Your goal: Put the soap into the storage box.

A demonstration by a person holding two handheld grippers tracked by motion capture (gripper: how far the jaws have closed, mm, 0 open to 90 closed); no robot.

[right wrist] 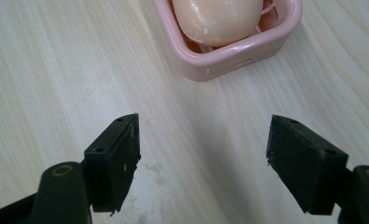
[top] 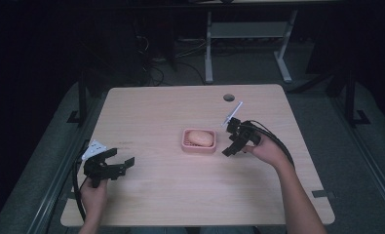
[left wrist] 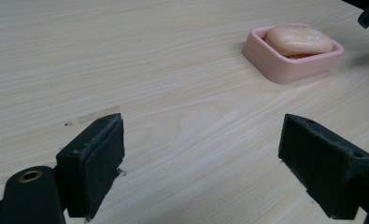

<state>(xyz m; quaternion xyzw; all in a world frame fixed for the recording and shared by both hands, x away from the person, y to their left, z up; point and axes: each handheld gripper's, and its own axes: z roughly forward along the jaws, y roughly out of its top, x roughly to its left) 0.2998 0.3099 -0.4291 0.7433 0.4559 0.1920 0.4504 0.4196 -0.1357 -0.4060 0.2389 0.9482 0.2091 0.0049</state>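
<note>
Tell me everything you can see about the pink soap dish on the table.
The soap dish is a pale pink, rounded-corner rectangle with thick raised walls, glossy like plastic or ceramic. It sits flat and upright near the middle of the wooden table. A peach-coloured oval bar of soap lies inside, rising above the rim, resting on what look like slats. Neither gripper touches it: the right gripper hangs open just beside it, the left gripper open farther off.

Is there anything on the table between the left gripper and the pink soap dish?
No, just bare wooden table between the left gripper and the pink soap dish, as the high view shows.
</note>
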